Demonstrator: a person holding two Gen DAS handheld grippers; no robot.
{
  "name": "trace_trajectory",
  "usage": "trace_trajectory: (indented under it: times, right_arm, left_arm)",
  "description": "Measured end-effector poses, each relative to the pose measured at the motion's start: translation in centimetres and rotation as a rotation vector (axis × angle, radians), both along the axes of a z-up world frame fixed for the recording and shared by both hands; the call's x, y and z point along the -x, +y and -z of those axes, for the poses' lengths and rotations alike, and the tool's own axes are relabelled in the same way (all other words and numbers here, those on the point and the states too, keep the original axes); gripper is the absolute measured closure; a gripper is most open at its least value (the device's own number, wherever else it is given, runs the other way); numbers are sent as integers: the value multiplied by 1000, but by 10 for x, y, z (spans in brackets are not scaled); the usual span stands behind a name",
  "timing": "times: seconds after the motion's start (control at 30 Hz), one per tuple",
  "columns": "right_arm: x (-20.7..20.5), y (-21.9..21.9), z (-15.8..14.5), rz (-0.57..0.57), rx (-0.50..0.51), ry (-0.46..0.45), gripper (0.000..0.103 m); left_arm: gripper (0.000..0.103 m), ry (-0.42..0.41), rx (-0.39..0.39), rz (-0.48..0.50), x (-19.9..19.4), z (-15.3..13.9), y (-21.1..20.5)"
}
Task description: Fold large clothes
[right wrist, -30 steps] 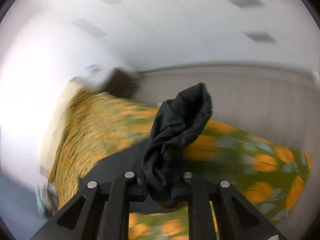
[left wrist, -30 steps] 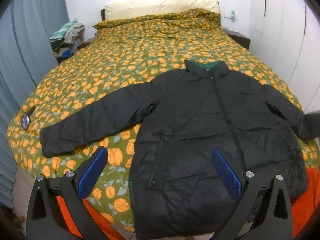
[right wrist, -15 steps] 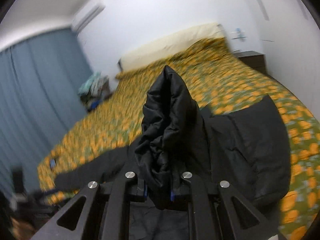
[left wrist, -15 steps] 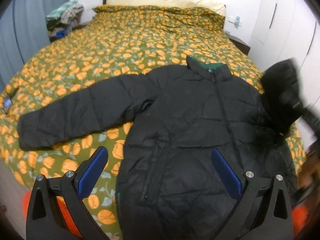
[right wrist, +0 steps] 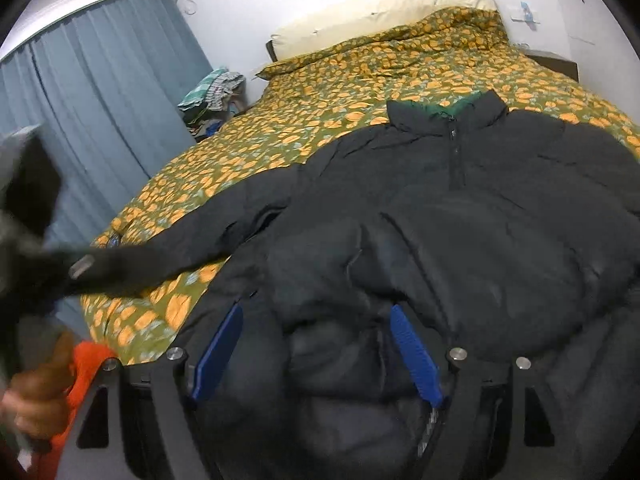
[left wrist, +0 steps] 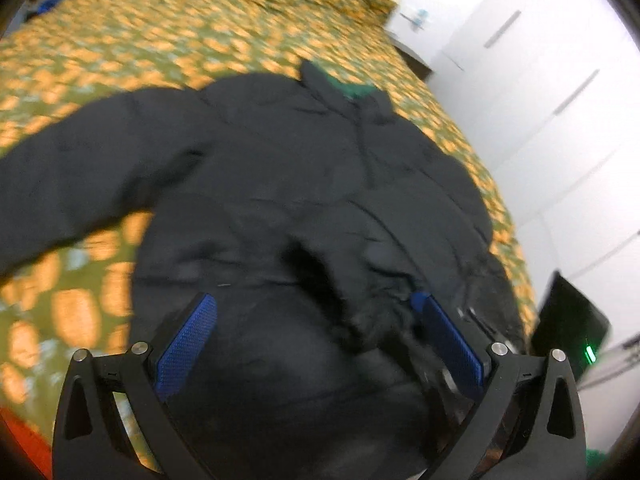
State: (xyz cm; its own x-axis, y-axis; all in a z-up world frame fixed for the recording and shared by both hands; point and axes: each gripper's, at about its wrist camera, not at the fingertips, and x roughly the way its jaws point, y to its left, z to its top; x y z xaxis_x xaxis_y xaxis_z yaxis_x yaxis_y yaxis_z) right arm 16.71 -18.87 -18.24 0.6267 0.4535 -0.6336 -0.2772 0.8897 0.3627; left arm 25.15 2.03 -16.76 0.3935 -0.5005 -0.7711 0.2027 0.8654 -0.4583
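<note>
A black puffer jacket with a green collar lining lies face up on the orange-flowered bed cover. Its right sleeve is folded across the chest, and the cuff looks blurred. My right gripper hovers over that sleeve with its jaws opening; the sleeve end lies between the blue pads, which do not press on it. The other sleeve stretches out to the left. My left gripper is open above the jacket's lower front and holds nothing.
A cream pillow lies at the bed's head, with blue curtains and a pile of clothes to the left. White wardrobe doors and a dark nightstand stand to the right. A hand and orange cloth show at lower left.
The right gripper swung the held sleeve over from the right onto the jacket's front and opened off it. The left gripper came closer to the jacket and tilted down.
</note>
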Motion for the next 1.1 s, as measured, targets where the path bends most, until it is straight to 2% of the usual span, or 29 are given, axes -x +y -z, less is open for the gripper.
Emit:
trace_trajectory:
  times: [0.13, 0.2, 0.23, 0.27, 0.3, 0.33, 0.37, 0.4, 0.5, 0.6, 0.7, 0.83, 0.87, 0.9, 0.93, 1.0, 1.1]
  right_arm:
    - [39, -15, -16, -7, 11, -18, 25]
    - [57, -27, -24, 3, 20, -19, 25]
    - [65, -35, -28, 12, 22, -17, 25]
    - [71, -44, -31, 22, 23, -18, 25]
    - [75, -48, -34, 31, 28, -21, 25]
    - [80, -55, -37, 48, 39, -21, 25]
    - [84, -62, -39, 63, 46, -20, 25]
    - [86, -67, -41, 75, 49, -17, 25]
    - [89, -95, -47, 133, 33, -8, 25]
    - [77, -125, -56, 193, 40, -11, 25]
    - [48, -152, -70, 234, 74, -30, 25]
    - [-14, -180, -77, 262, 79, 16, 27]
    - [-35, -187, -76, 276, 79, 32, 32]
    - [-63, -195, -72, 288, 91, 57, 43]
    - [-76, -198, -69, 295, 102, 73, 49]
    - [-123, -211, -51, 324, 111, 136, 50]
    - [-163, -212, -19, 321, 135, 178, 50]
  left_arm:
    - [1, 66, -41, 39, -29, 25, -30]
    - [3, 76, -95, 49, -42, 37, -49]
    - [10, 73, -122, 49, -46, 41, -56]
    - [30, 73, -158, 54, -51, 44, -65]
    - [45, 83, -187, 63, -55, 48, -72]
    - [75, 95, -201, 68, -60, 50, -76]
    - [86, 101, -216, 62, -65, 48, -80]
    - [89, 85, -241, 62, -71, 42, -83]
    - [92, -42, -339, 61, -90, 9, -84]
    - [92, -126, -394, 17, -120, -21, -70]
    - [92, -161, -431, -28, -149, -29, -53]
    - [92, -149, -455, -46, -172, -8, -38]
    - [91, -141, -465, -45, -176, 2, -36]
    - [91, -130, -473, -42, -179, 12, -32]
    - [91, -122, -476, -40, -178, 18, -30]
    - [89, -108, -477, -40, -174, 36, -25]
    - [85, -92, -455, -46, -172, 49, -21]
